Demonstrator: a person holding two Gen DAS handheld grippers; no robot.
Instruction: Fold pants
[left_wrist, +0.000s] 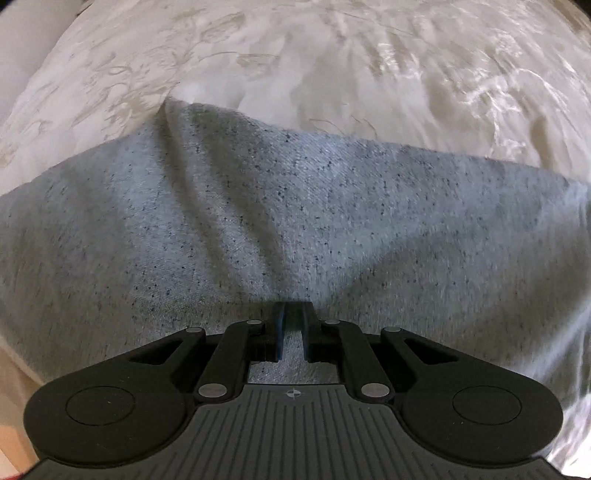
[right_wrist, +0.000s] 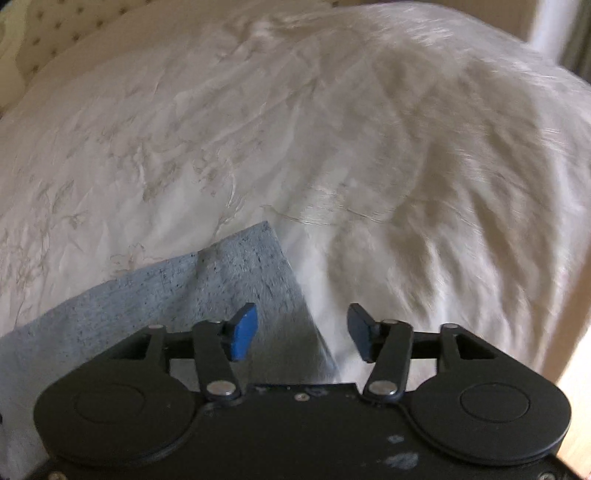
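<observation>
The grey speckled pants (left_wrist: 280, 221) lie spread on a white embroidered bedspread (left_wrist: 332, 66). In the left wrist view my left gripper (left_wrist: 293, 325) is shut on a fold of the pants fabric, which bunches into creases just ahead of the jaws. In the right wrist view a corner of the pants (right_wrist: 229, 280) lies on the bedspread (right_wrist: 332, 129). My right gripper (right_wrist: 302, 328) is open and empty, its blue pads (right_wrist: 243, 332) apart just above the right edge of the pants.
The bedspread (right_wrist: 443, 166) stretches far ahead and to the right. A cream tufted headboard (right_wrist: 55, 33) shows at the far left of the right wrist view. A pale floor strip (right_wrist: 576, 406) marks the bed's right edge.
</observation>
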